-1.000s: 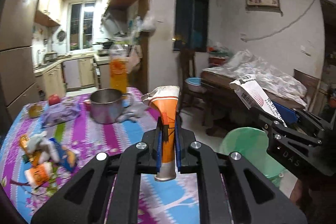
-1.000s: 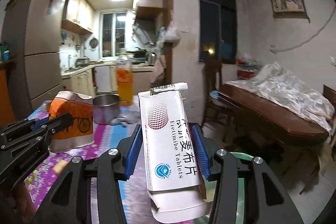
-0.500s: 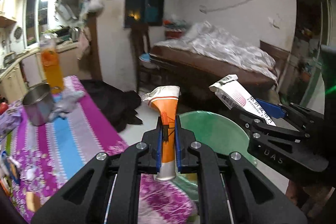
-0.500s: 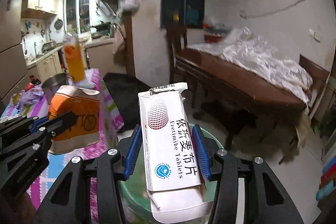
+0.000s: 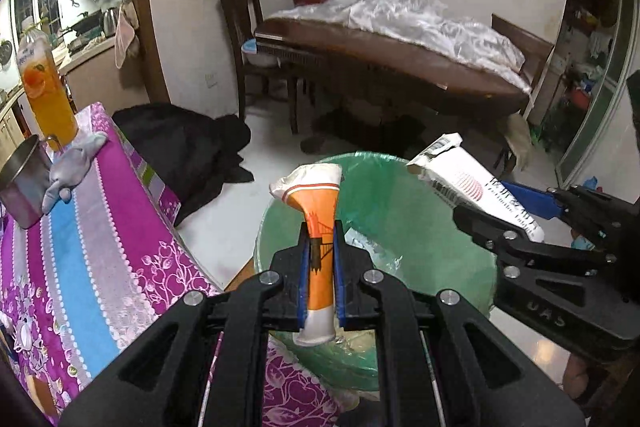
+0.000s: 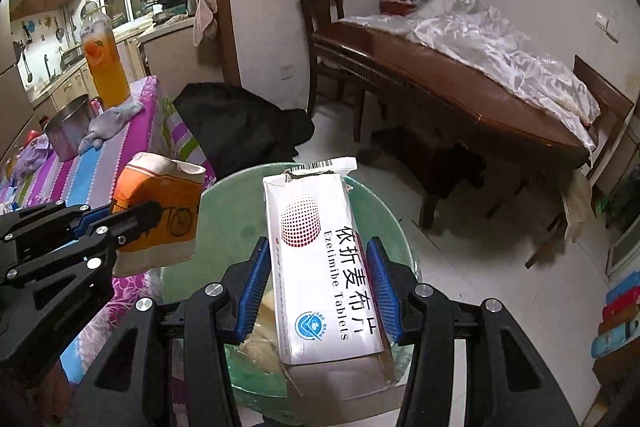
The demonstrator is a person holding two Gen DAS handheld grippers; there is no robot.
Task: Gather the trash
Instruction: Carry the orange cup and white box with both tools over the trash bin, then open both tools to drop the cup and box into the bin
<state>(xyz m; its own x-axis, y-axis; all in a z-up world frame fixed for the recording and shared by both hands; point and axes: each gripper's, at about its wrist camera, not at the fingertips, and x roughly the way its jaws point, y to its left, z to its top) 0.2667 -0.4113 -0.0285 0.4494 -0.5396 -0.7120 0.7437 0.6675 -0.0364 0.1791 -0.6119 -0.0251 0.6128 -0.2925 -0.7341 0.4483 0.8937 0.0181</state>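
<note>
- Dimly lit dining room and kitchen behind; a worktop point(image 5: 92, 239) under a striped, flowered cloth is seen at left, with a green waste bin point(image 5: 404, 195) standing on the pale floor just beside its edge.
- Over the bin's mouth an orange paper bag point(image 5: 318, 227) is held by the left gripper point(image 5: 319, 263), its jaws nearly closed and the blue pads point(image 5: 304, 267) pinching the flattened bag at its narrow middle, the crumpled white top flaring above.
- A white tablet carton point(image 6: 324, 259) is held upright by the right gripper point(image 6: 318, 283), jaws about halfway apart and set against its long sides, its torn flap open at the top; it too hangs above the bin.
- Both items are judged light and empty: the bag soft, easily crushed and unlikely to slip from a firm pinch; the carton thin card, stiff along its length yet liable to buckle if squeezed harder.
- Hold is best taken across the carton's long edges near mid-length, and across the bag's folded waist, as is seen now.
- Left on the worktop are a steel pot point(image 5: 24, 183), a grey cloth point(image 5: 74, 163) and a bottle of orange drink point(image 5: 46, 91); none of these is judged to be trash.
- Release over the liner is judged the step in hand, neither item having yet been dropped.
</note>
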